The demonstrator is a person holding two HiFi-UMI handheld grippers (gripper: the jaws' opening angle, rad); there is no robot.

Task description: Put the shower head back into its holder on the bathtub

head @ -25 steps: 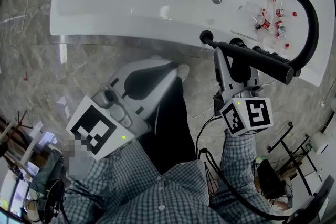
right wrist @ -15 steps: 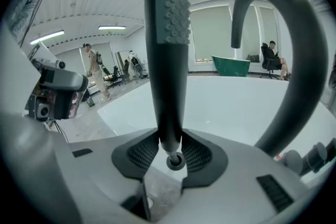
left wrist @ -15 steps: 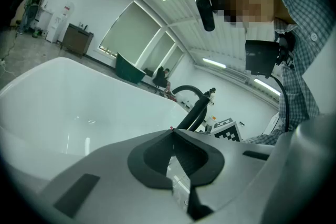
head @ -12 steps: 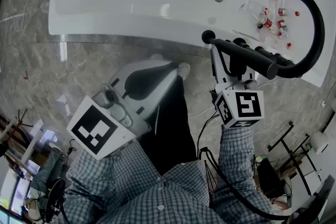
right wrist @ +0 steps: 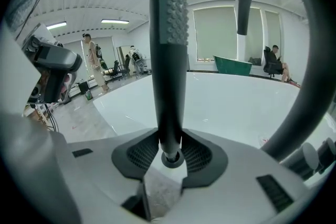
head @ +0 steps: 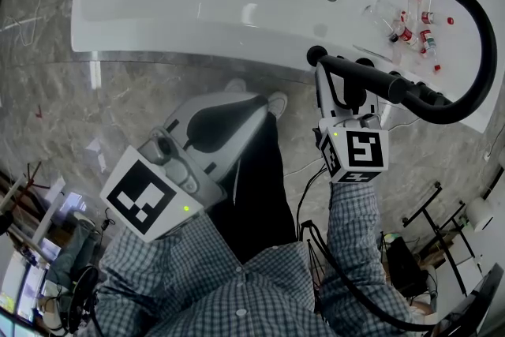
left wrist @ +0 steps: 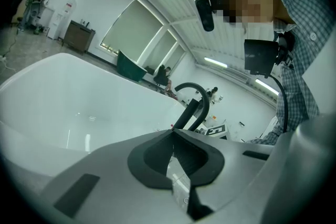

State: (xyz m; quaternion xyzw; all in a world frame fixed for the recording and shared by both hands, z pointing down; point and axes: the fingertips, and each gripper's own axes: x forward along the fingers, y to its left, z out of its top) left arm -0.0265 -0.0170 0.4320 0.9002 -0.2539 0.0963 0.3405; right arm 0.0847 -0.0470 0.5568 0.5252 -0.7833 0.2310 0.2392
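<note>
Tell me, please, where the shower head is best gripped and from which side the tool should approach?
Grip the shower head on its smooth shaft, below the dimpled section, jaws squeezing across it, as the right tool does. Probably come from the floor side of the bathtub; the arched black tube crowds the other side.
</note>
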